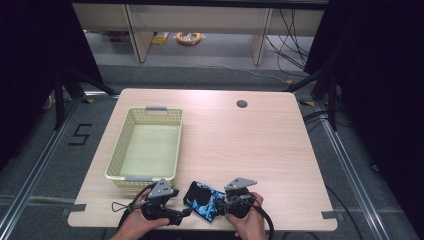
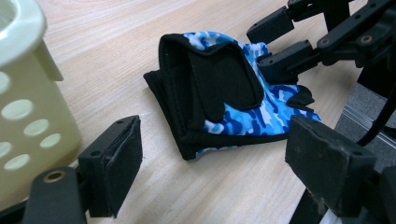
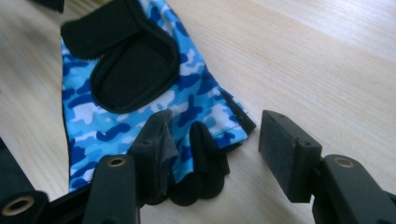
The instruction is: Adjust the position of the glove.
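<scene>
A blue camouflage fingerless glove point(image 1: 202, 199) point(image 2: 224, 102) point(image 3: 140, 84) with a black wrist strap lies flat on the wooden table near its front edge. My left gripper point(image 1: 182, 207) point(image 2: 219, 168) is open just left of the glove, its jaws aimed at the black cuff end and holding nothing. My right gripper point(image 1: 222, 202) point(image 3: 219, 151) is open at the glove's finger end. One jaw rests over the fabric and the other stands on bare table beside it. The right gripper point(image 2: 275, 44) also appears beyond the glove in the left gripper view.
A pale yellow-green perforated basket point(image 1: 112, 155) point(image 2: 23, 116) stands at the table's left, close to my left gripper. A round cable hole point(image 1: 242, 104) sits at the back of the table. The table's front edge runs just under both hands.
</scene>
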A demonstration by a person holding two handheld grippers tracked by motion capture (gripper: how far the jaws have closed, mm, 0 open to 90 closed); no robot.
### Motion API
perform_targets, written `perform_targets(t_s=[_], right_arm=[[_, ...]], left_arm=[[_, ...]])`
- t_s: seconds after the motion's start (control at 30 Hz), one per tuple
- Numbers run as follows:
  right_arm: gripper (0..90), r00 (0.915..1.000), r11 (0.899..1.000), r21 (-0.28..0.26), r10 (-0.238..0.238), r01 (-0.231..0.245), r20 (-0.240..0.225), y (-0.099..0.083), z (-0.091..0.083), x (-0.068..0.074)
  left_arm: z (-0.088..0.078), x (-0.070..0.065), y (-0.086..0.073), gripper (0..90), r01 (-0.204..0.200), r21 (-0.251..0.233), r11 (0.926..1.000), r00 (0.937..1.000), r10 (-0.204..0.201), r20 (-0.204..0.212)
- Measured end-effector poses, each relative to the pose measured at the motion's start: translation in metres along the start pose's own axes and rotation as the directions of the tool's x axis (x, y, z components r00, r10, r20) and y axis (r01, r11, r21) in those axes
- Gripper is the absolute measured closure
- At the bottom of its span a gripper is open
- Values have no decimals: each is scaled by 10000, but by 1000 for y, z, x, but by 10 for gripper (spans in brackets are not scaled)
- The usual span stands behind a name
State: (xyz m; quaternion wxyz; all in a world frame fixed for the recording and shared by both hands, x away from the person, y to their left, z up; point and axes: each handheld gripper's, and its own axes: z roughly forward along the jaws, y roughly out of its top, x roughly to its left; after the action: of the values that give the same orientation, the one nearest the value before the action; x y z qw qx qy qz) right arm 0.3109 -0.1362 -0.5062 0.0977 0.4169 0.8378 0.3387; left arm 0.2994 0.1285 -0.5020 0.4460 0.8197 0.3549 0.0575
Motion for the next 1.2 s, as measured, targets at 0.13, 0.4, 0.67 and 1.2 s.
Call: perform_targets(t_s=[0.13,0.4,0.67,1.2], right_arm=[[499,9969,9965,269,-786,786,-18,4,2,1],[575,9656,9679,646,-2350,2430,-1112,20,10,-13],[576,9552,9587,712,-2644,2753,-1331,22,10,-16],[588,9677,9687,806,-2250,2347,-1140,21,9,-12]], left_arm=[[0,1,2,183,-5,70,10000,10000,5,10],[8,3,5,183,220,240,9995,9998,-221,5],[22,-2,7,219,776,750,9942,9964,-799,283],[23,-4,0,552,1079,610,9923,9942,-1078,-50]])
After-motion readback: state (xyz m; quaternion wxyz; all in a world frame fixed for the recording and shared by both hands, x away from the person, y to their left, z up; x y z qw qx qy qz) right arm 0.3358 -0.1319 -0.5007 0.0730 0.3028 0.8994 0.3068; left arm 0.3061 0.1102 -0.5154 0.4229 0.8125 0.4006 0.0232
